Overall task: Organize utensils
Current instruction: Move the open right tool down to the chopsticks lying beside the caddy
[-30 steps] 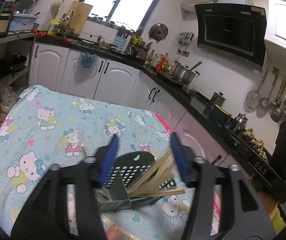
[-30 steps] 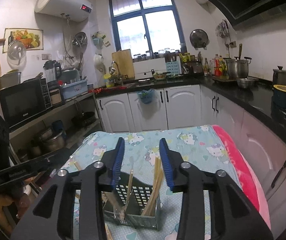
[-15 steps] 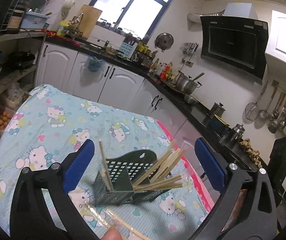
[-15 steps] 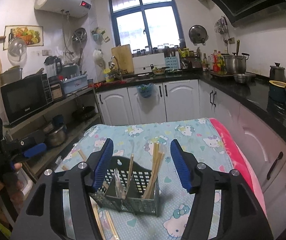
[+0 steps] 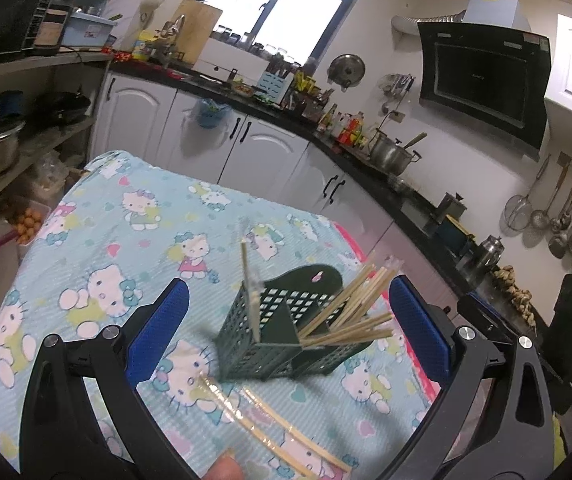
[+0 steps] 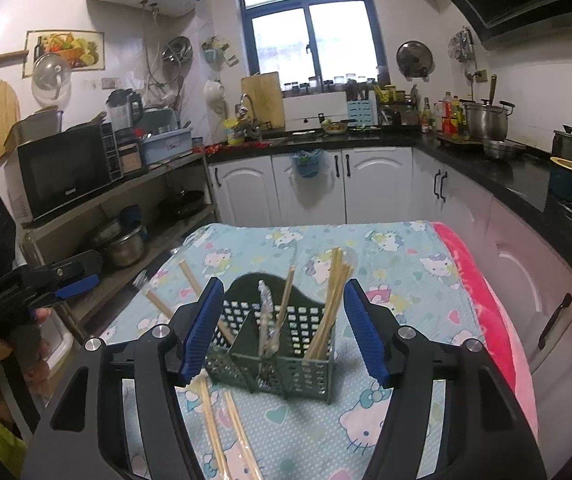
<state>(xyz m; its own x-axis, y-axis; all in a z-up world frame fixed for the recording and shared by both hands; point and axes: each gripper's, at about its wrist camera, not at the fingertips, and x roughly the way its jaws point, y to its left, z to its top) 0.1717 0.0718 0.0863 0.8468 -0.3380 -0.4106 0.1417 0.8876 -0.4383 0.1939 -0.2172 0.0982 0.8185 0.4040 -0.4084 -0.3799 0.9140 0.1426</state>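
Note:
A dark green slotted utensil basket (image 5: 273,344) (image 6: 286,364) stands on the table. Its right compartment holds a bundle of bamboo chopsticks (image 5: 350,308) (image 6: 332,304) leaning right; the left one holds a wrapped chopstick (image 5: 247,280) (image 6: 265,320). Loose wrapped chopsticks (image 5: 261,428) (image 6: 221,424) lie on the cloth in front of the basket. My left gripper (image 5: 286,284) is wide open, its blue pads well clear of the basket. My right gripper (image 6: 281,286) is open too, with the basket ahead between its fingers, untouched. The left gripper (image 6: 61,280) also shows at the right wrist view's left edge.
A light blue cartoon-cat tablecloth (image 5: 105,240) covers the table, with a pink edge (image 6: 486,300) on the right. More chopsticks (image 6: 189,276) lie left of the basket. White cabinets (image 6: 374,188), a black counter and open shelves with pots (image 6: 125,244) surround the table.
Both grippers opened wider and drew back from the basket, which looks farther off. The left jaws spread most.

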